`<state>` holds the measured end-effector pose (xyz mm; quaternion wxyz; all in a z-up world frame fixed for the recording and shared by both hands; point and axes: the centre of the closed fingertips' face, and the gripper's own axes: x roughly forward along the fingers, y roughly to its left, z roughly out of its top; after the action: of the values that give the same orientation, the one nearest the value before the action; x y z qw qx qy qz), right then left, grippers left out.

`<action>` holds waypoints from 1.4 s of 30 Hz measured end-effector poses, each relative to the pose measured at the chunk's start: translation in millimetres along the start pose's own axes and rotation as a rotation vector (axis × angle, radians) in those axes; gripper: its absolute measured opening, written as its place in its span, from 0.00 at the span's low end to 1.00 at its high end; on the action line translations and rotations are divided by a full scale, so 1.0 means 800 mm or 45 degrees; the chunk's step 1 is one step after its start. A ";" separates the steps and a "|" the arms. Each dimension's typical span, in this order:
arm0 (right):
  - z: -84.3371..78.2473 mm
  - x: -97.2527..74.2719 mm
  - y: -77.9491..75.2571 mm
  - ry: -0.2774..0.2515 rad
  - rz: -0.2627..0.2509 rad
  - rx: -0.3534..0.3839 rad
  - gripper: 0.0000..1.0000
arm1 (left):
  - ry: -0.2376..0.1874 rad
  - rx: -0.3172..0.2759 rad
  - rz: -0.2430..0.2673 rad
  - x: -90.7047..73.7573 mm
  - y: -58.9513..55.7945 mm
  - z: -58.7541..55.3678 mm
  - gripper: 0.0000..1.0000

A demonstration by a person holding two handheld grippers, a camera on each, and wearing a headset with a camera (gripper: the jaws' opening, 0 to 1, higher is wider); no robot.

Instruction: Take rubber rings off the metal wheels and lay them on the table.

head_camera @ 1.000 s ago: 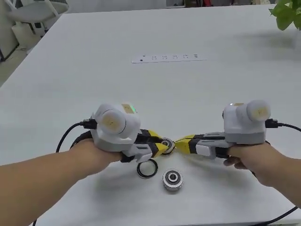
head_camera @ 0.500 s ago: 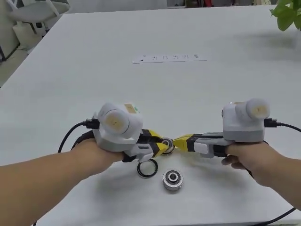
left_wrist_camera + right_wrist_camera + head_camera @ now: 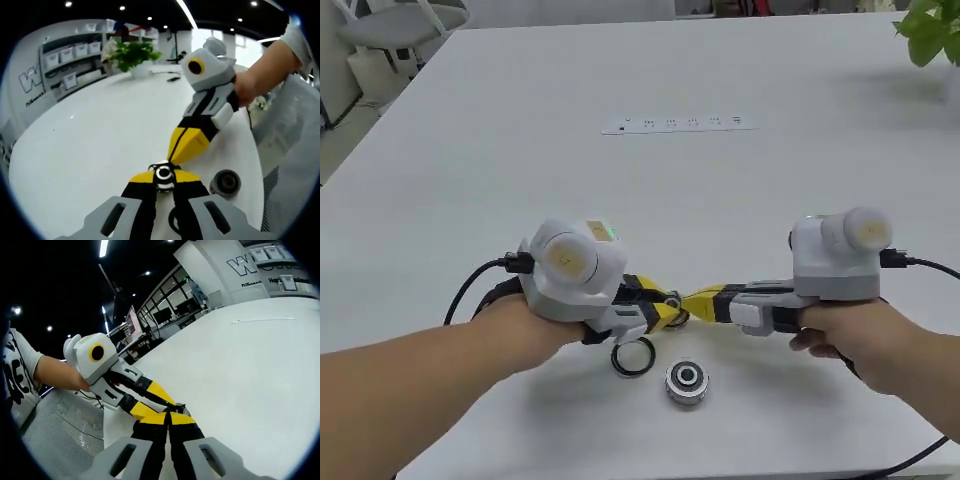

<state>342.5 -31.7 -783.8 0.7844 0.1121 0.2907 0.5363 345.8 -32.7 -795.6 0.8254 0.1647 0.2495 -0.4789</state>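
While L gripper is clamping the wheel near bench's front edge, R gripper, jaws narrow, is nipping its rim. Rec. straight pull, L holding firm.

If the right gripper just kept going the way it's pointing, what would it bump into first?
The small metal wheel pinched in the left gripper. The right gripper has its tips right at the wheel, seemingly touching it, though depth is hard to judge.
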 end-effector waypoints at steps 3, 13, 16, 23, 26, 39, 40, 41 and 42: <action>0.011 0.002 0.013 -0.049 0.065 0.041 0.00 | 0.000 -0.003 -0.001 0.000 0.000 0.000 0.12; -0.001 -0.003 -0.006 -0.002 -0.026 -0.035 0.00 | -0.006 -0.009 0.004 0.000 0.000 0.000 0.12; -0.001 -0.003 -0.006 0.002 -0.032 -0.045 0.00 | -0.007 -0.009 0.005 0.001 0.001 0.001 0.13; 0.001 -0.002 -0.003 0.000 -0.021 -0.047 0.00 | -0.013 0.010 -0.050 -0.004 -0.006 0.004 0.18; 0.002 -0.003 -0.003 0.000 -0.018 -0.049 0.00 | -0.030 0.028 -0.074 -0.009 -0.012 0.008 0.24; 0.008 -0.006 0.006 -0.020 0.003 -0.044 0.00 | -0.103 0.055 -0.095 -0.043 -0.016 0.022 0.40; 0.008 -0.006 0.006 -0.022 0.004 -0.043 0.00 | -0.110 0.052 -0.091 -0.045 -0.015 0.023 0.42; 0.009 -0.007 0.006 -0.025 0.006 -0.043 0.00 | -0.122 0.042 -0.085 -0.049 -0.013 0.024 0.45; 0.009 -0.007 0.006 -0.026 0.006 -0.042 0.00 | -0.127 0.037 -0.081 -0.052 -0.012 0.024 0.45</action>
<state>341.5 -34.1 -773.9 0.7879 0.1051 0.2735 0.5417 324.9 -18.0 -756.2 0.8186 0.1446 0.2061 -0.5163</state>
